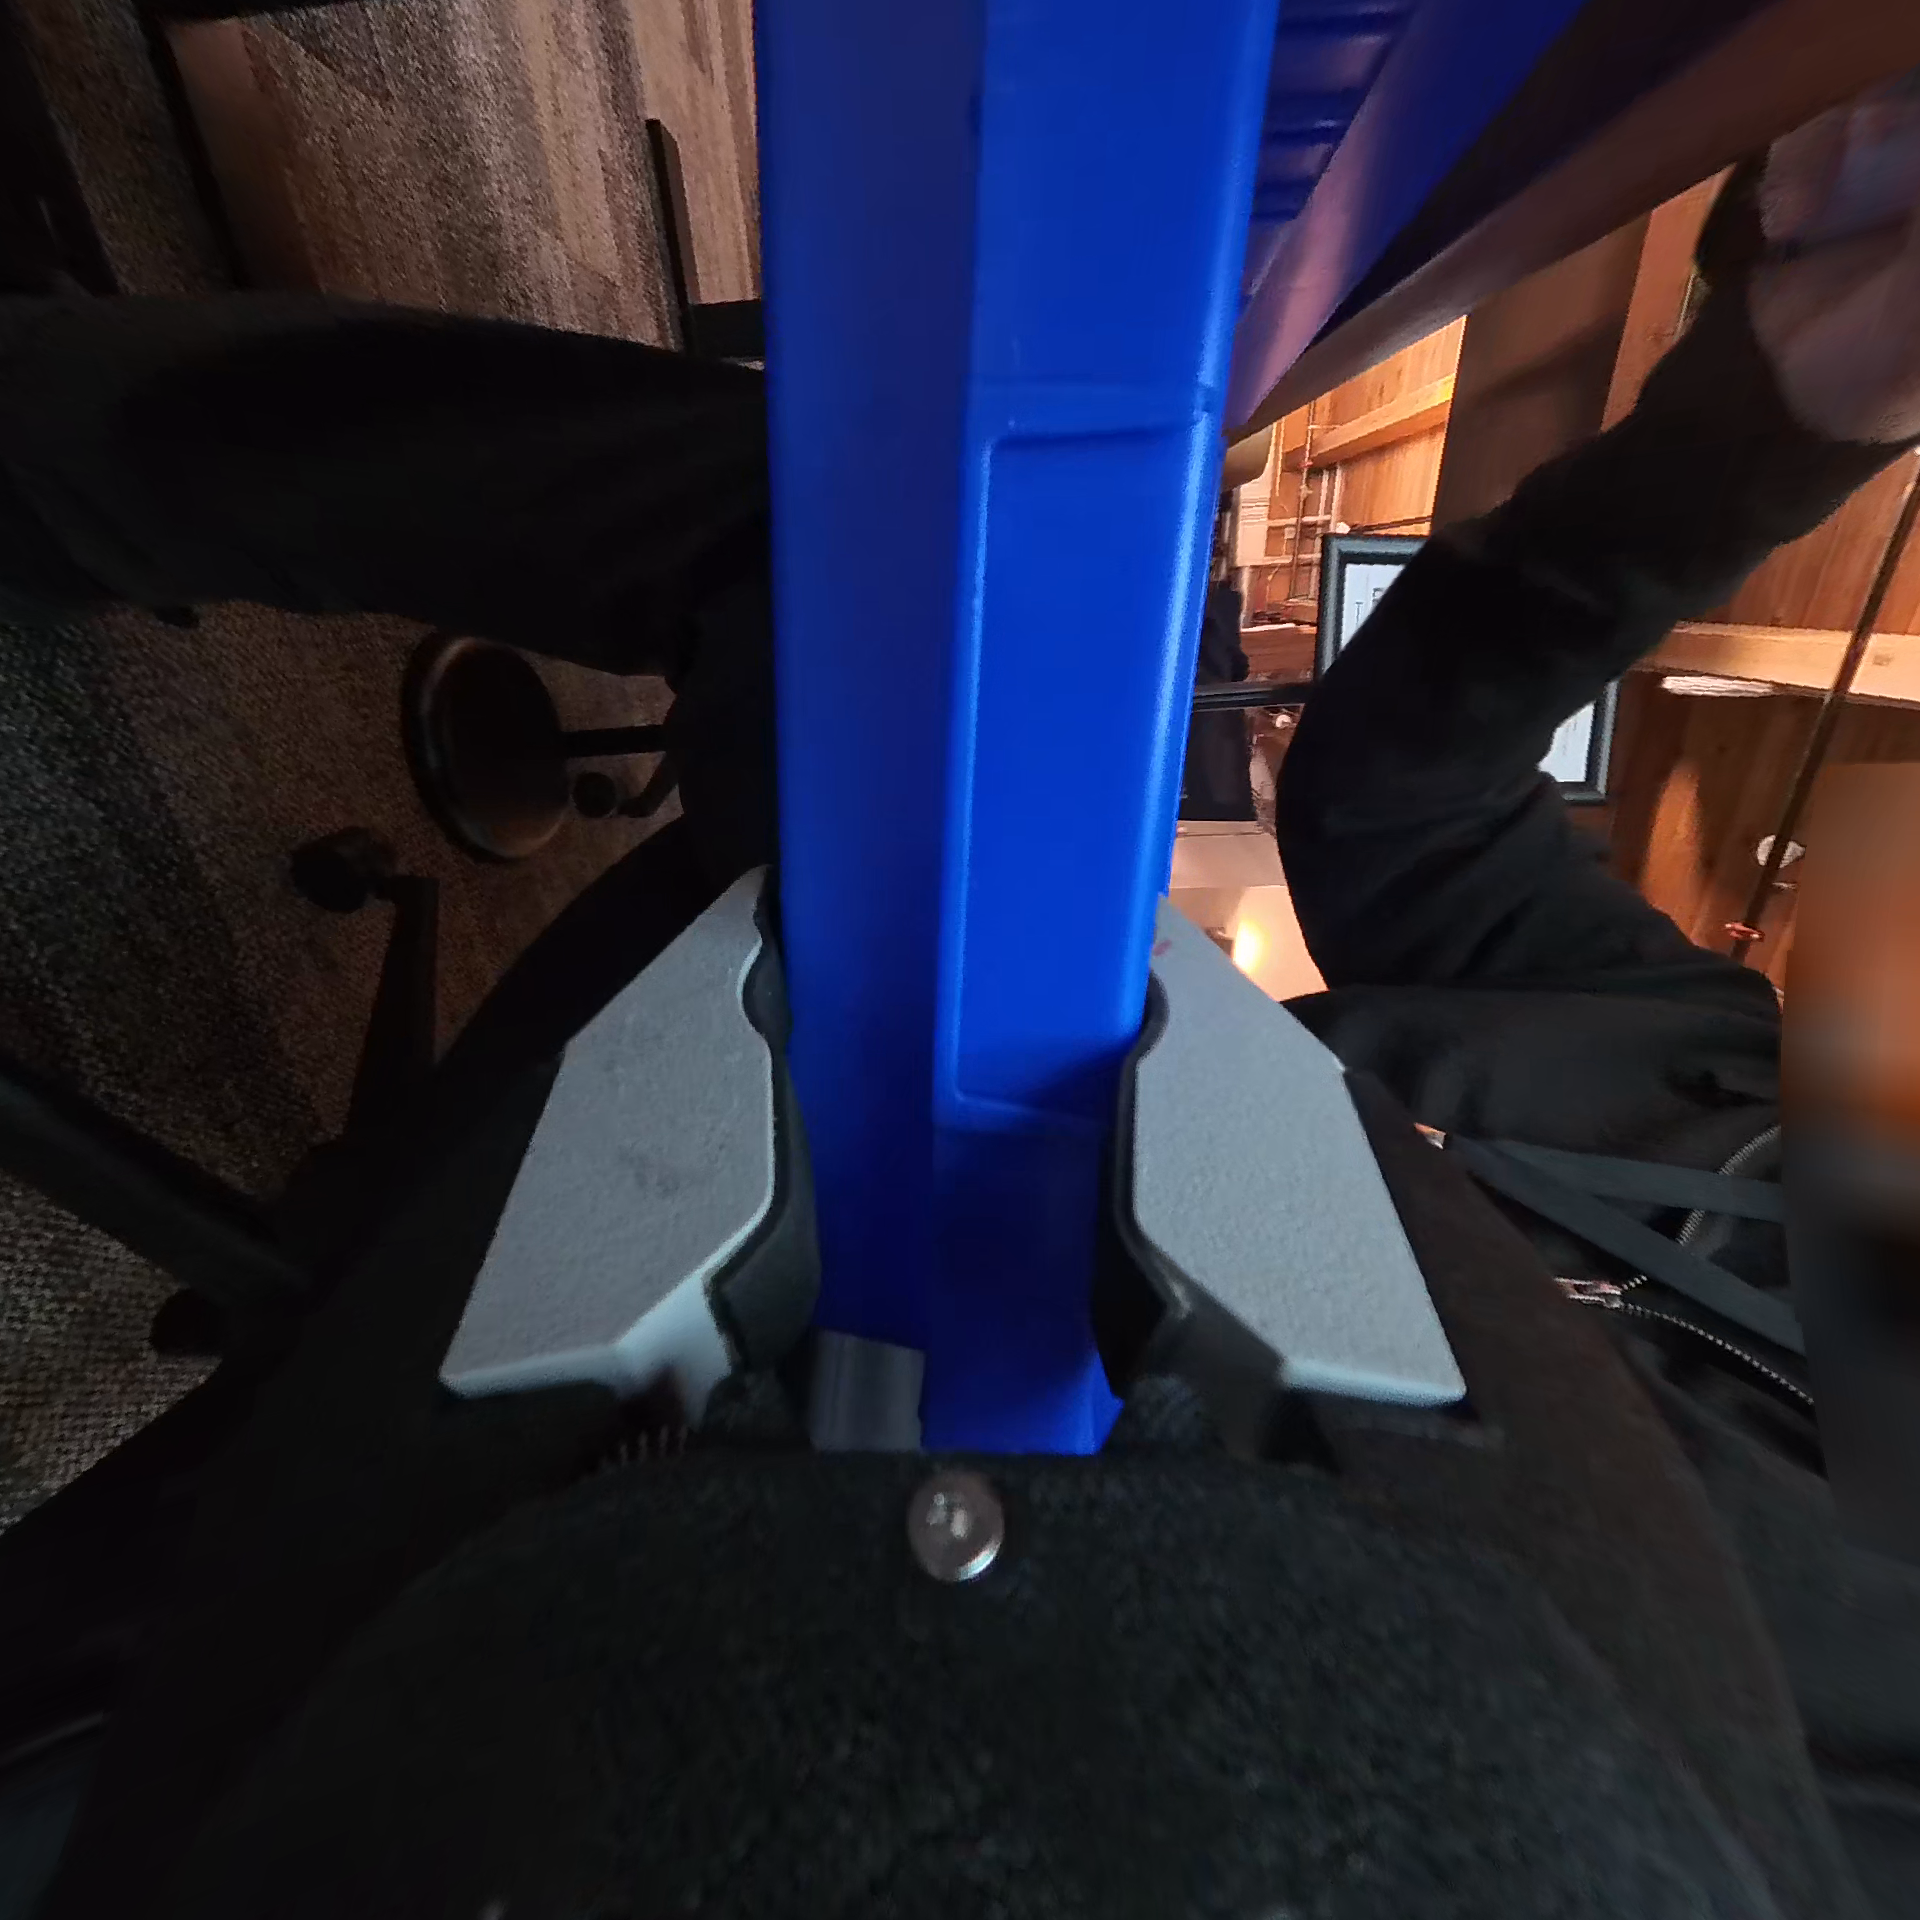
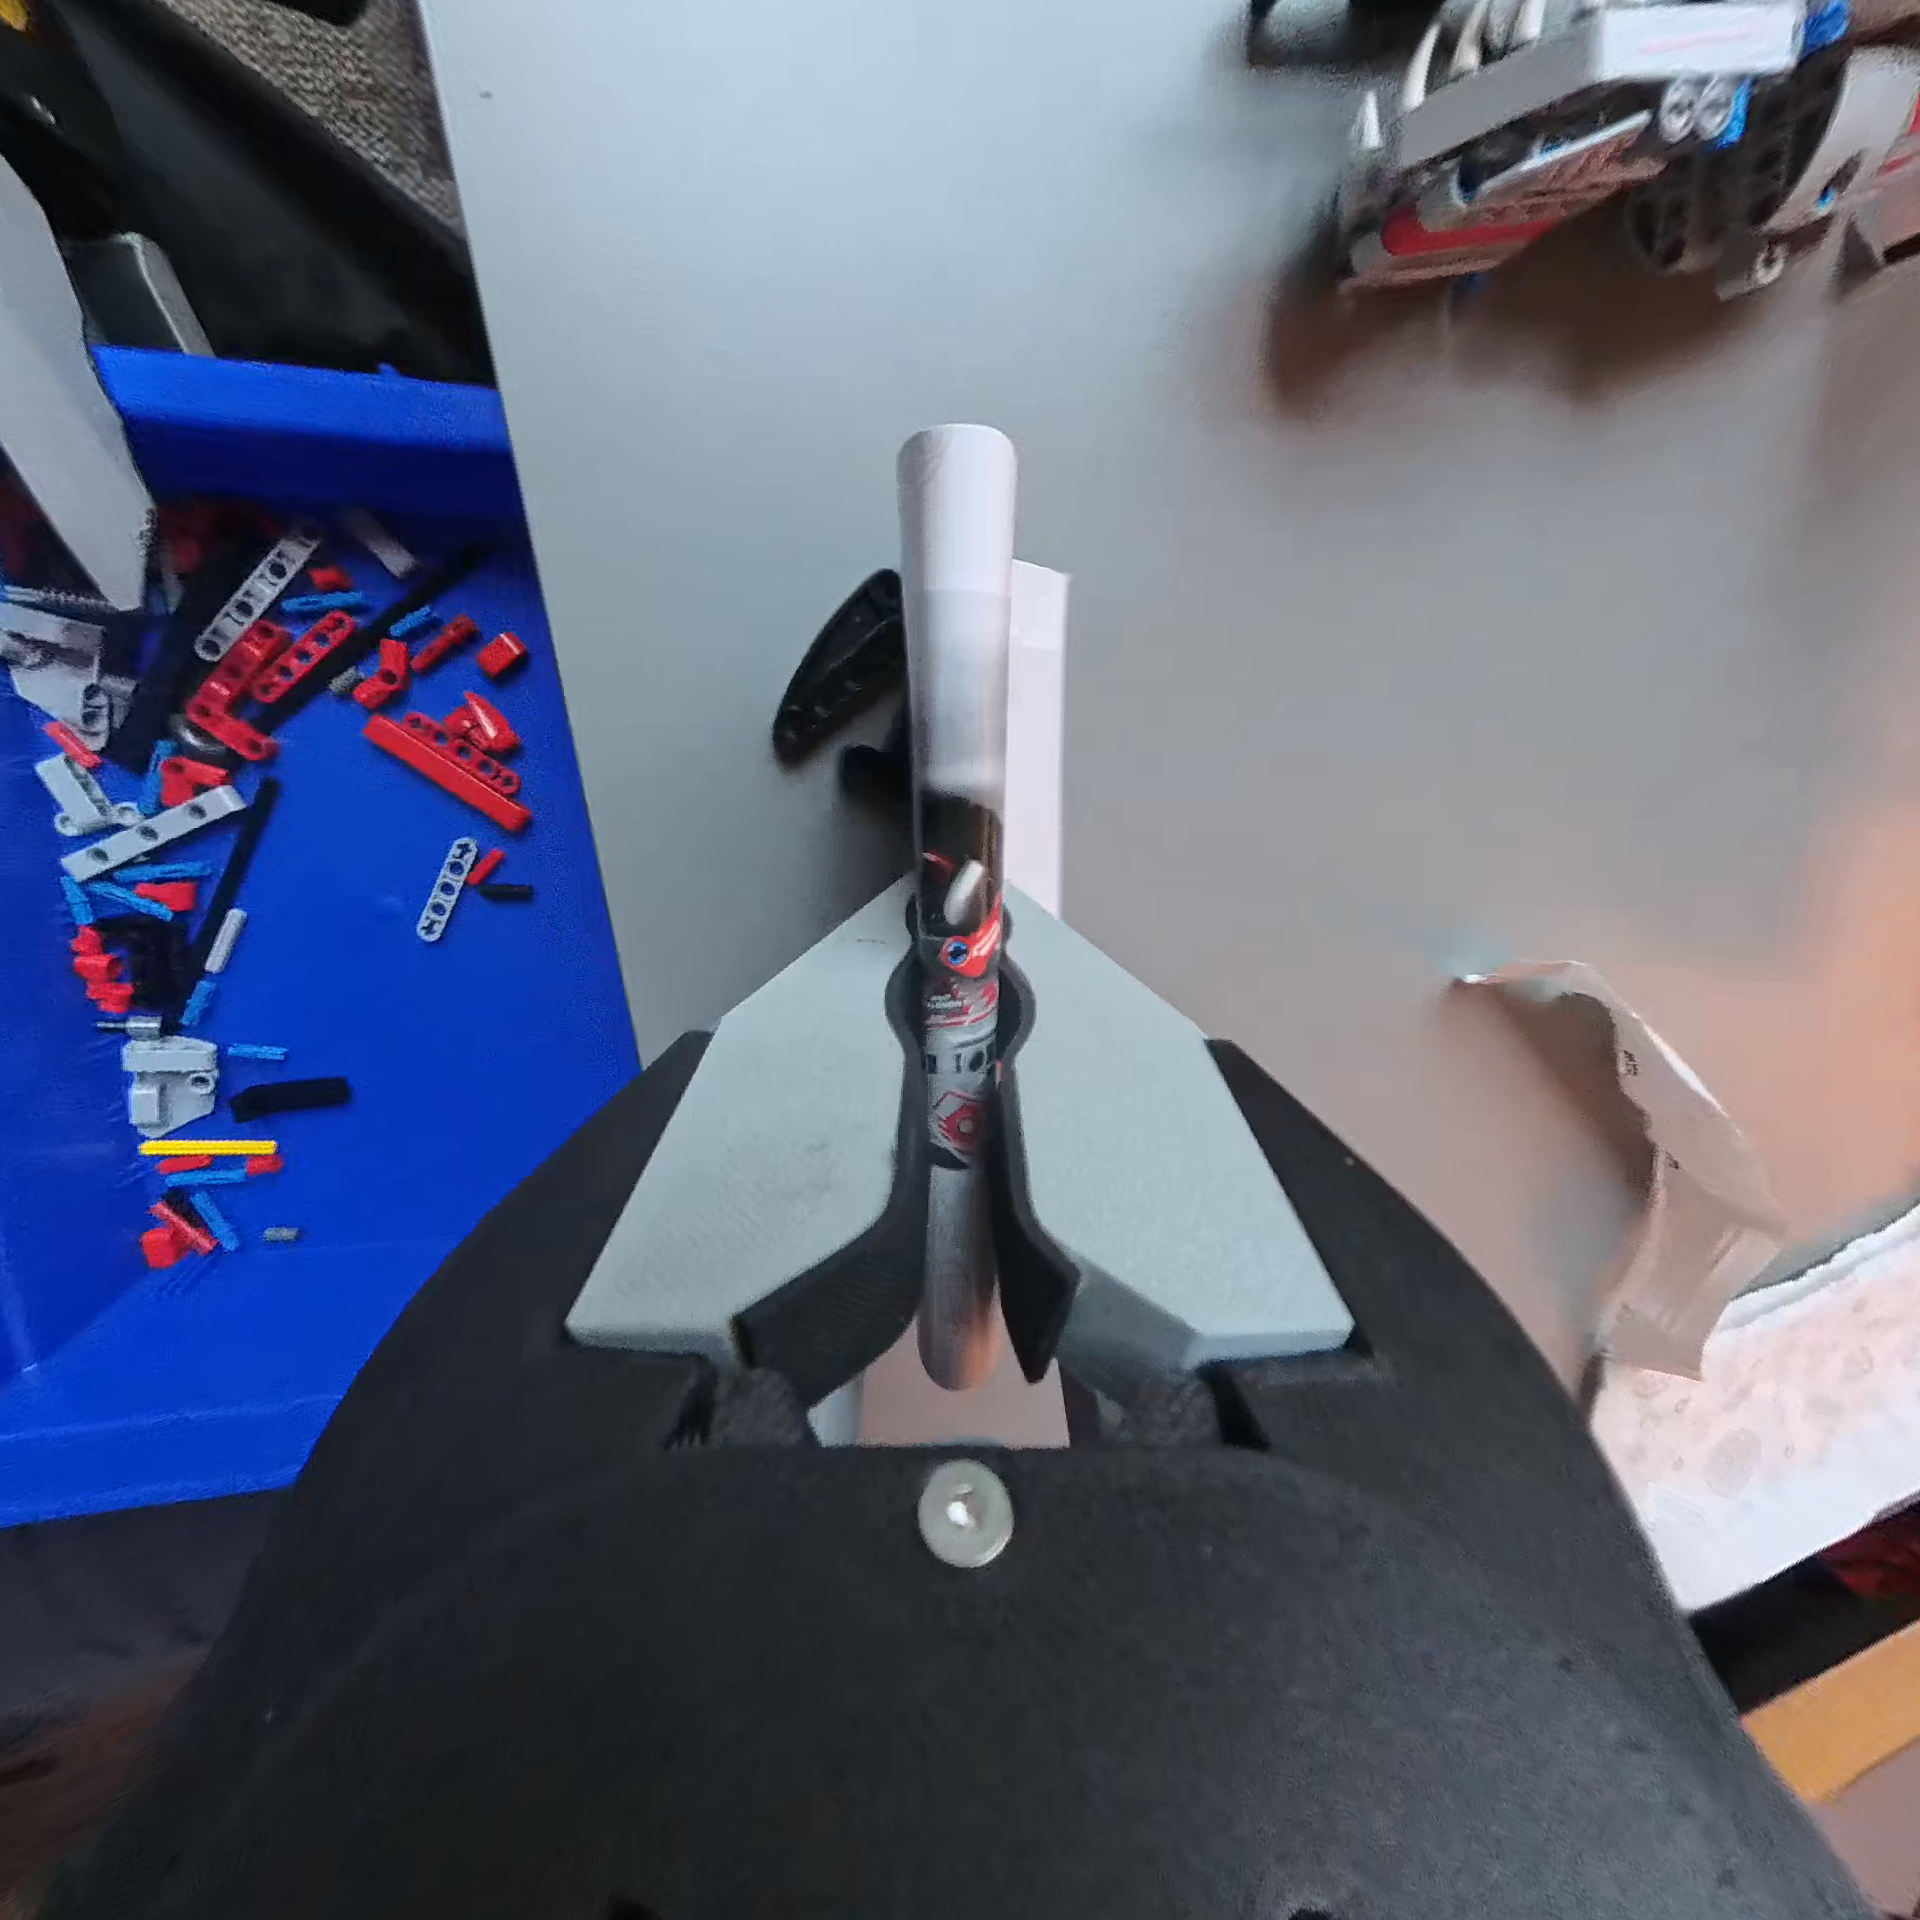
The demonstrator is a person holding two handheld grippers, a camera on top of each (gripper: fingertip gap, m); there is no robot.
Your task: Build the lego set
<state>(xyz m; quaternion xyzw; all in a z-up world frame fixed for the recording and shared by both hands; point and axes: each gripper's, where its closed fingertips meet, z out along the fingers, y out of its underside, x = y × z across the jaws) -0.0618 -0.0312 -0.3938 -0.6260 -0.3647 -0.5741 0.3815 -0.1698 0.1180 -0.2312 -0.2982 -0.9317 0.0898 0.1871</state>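
My left gripper [image 1: 961, 966] is shut on the wall of a blue plastic bin [image 1: 987, 623], which fills the middle of the left wrist view. In the right wrist view that bin [image 2: 436, 1195] lies at the left with several loose red, grey, black and blue lego parts [image 2: 260, 727] in it, and a grey finger of the left gripper [image 2: 62, 436] shows at its far corner. My right gripper [image 2: 961, 935] is shut on a glossy printed sheet [image 2: 956, 582], seen edge-on and curled, held above the grey table [image 2: 727, 312]. A black curved lego piece [image 2: 836, 665] lies just behind the sheet.
A partly built grey, red and black lego car [image 2: 1579, 145] stands at the table's far right. A torn clear bag [image 2: 1621, 1143] and a printed paper [image 2: 1766, 1403] lie at the right. In the left wrist view a person's dark sleeve [image 1: 1455, 727], chair base [image 1: 488, 758] and carpet show. There is about 25 centimetres between the tips of the two grippers.
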